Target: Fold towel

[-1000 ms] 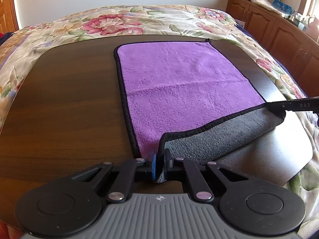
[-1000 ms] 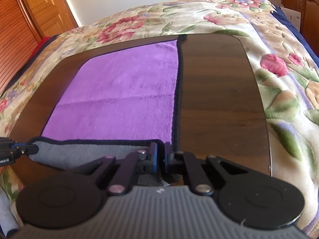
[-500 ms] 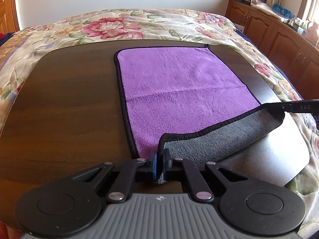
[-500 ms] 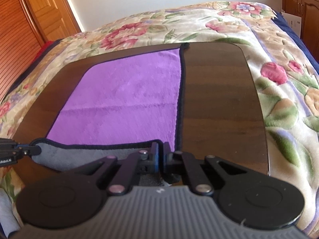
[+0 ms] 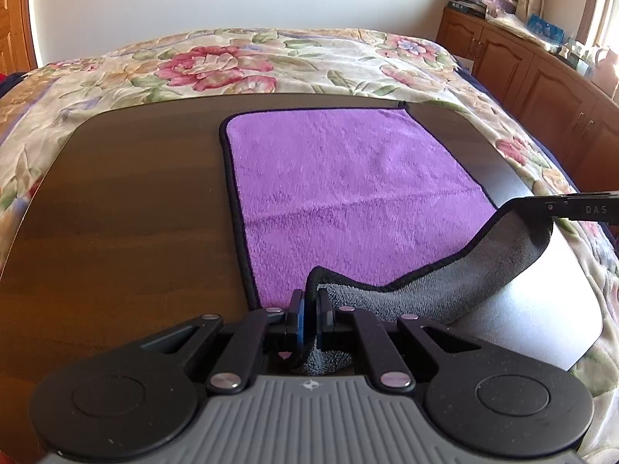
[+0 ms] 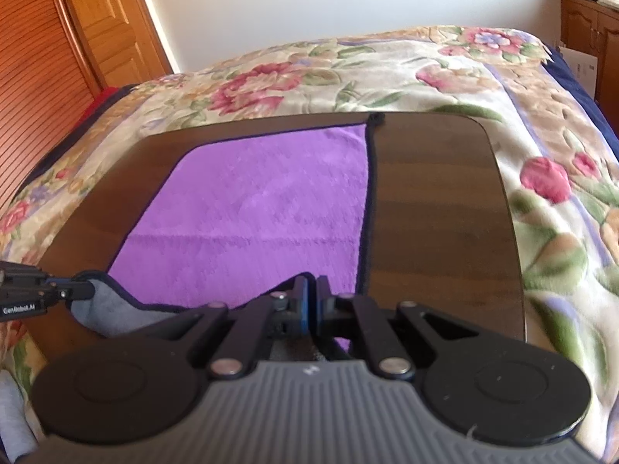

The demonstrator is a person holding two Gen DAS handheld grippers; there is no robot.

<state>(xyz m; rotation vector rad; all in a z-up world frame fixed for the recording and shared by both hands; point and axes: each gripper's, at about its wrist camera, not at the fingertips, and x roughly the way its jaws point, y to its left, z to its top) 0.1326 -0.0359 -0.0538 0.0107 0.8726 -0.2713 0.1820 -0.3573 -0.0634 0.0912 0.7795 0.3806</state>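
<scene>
The towel (image 5: 348, 193) is purple on its upper face, grey on the underside, and edged in dark binding. It lies spread on the dark wooden counter (image 5: 127, 232), filling the middle of the left wrist frame. Its far edge is flat near the counter's far rim, with a small loop tag at the far right corner. A faint crease runs across the purple face about halfway down.

The near edge is lifted off the counter and turned up, so the grey underside (image 5: 464, 270) shows as a sagging band from the lower centre of the left wrist frame up to the right edge.

The left gripper (image 5: 308, 309) has its jaws clamped on the near left corner of the towel, at the lower centre of that frame; grey cloth bunches below the fingers. The right gripper (image 6: 309, 301) likewise has its jaws together on the other near corner, lower centre of the right wrist frame, with purple cloth showing just beneath. Each gripper also shows in the other's view: the right one enters at the right edge of the left wrist frame, the left one at the left edge of the right wrist frame, each pinching its corner.

The counter rests on a bed covered by a floral blanket (image 5: 216, 65). Wooden cabinets (image 5: 541, 77) stand at the upper right, and a wooden louvred door (image 6: 58, 58) at the upper left of the right wrist frame.
</scene>
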